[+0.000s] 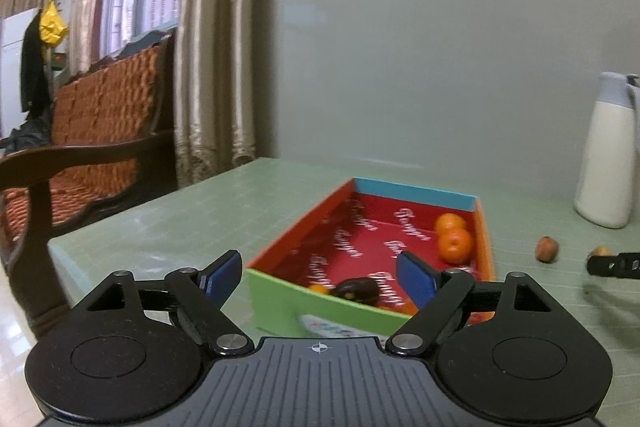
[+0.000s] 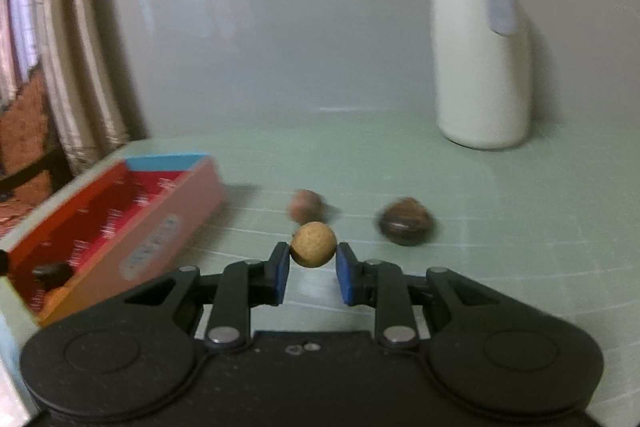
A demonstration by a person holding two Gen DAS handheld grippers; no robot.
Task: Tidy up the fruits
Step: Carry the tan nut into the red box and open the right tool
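Left wrist: left gripper spread, empty, over the box near end, oranges inside. Right wrist: right gripper pinches a tan fruit at its tips above the table; a round fruit so shallowly held could roll free.

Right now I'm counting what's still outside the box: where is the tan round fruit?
In the right wrist view the tan round fruit sits between the right gripper's blue fingertips, right of the box, just before a blurred brown fruit.

Two oranges, three small brown fruits, one box, one jug.
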